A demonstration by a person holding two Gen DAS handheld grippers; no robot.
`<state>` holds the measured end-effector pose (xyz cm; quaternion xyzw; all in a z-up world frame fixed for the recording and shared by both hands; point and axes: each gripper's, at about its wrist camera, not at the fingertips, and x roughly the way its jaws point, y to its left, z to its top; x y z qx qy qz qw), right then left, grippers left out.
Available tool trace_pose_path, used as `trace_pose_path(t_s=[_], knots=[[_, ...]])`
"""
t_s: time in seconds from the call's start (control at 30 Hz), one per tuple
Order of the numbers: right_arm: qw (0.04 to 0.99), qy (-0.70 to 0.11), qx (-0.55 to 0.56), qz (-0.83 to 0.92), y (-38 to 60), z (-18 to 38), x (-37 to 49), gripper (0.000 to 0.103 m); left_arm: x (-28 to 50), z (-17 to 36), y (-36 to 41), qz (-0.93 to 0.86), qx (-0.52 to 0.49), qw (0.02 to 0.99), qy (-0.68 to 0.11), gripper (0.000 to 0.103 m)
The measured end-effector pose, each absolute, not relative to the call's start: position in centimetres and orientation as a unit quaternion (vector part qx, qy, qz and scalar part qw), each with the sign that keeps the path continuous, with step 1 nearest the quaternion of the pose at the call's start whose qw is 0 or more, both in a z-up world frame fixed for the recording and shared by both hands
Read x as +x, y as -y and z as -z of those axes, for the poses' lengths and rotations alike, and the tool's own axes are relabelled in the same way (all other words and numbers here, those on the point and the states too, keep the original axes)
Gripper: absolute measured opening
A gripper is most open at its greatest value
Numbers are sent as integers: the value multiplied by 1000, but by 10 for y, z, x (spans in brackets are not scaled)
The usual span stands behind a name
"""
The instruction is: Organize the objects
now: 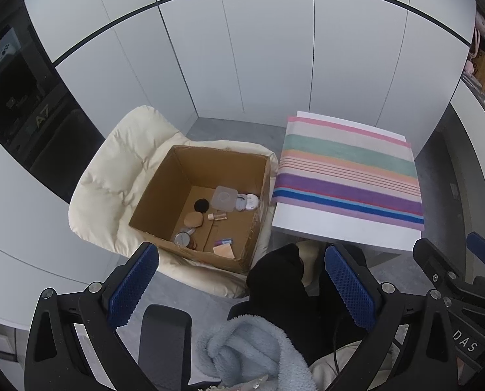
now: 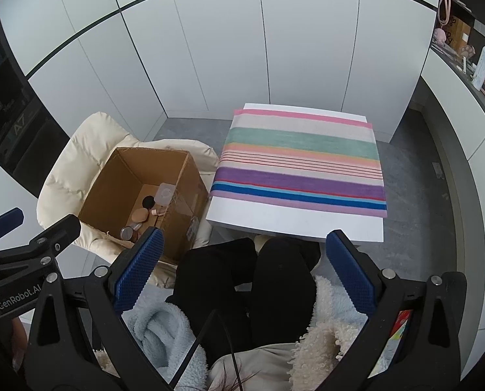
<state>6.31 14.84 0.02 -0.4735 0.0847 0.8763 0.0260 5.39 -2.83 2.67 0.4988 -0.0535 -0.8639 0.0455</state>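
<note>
An open cardboard box (image 1: 164, 195) (image 2: 112, 182) rests on a cream padded chair (image 1: 112, 169) (image 2: 69, 163). Several small cosmetics lie on its floor: a clear square case (image 1: 224, 198) (image 2: 164, 193), a black round puff (image 1: 201, 205) (image 2: 148, 201), a beige sponge (image 1: 192, 219) (image 2: 137, 215), white compacts (image 1: 248, 201), a small bottle (image 1: 217, 216), a jar (image 1: 182, 238) (image 2: 126, 233). My left gripper (image 1: 242, 288) is open, held above and in front of the box. My right gripper (image 2: 244, 272) is open too, over a person's black-clad legs (image 2: 275, 280).
A low white table (image 1: 340, 231) (image 2: 294, 220) with a striped cloth (image 1: 349, 169) (image 2: 301, 159) stands right of the box. White cabinet doors (image 1: 242, 49) close the back. A dark shelf (image 1: 21, 97) is at left. A fluffy blue-and-cream coat (image 2: 157, 329) lies below.
</note>
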Motion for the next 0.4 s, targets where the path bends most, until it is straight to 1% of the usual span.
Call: trace_pose_path(t_s=[0.4], knots=[[26,-89,-476,-875,-150,1,62,101,55,-26,27,863,500,43,54,103]])
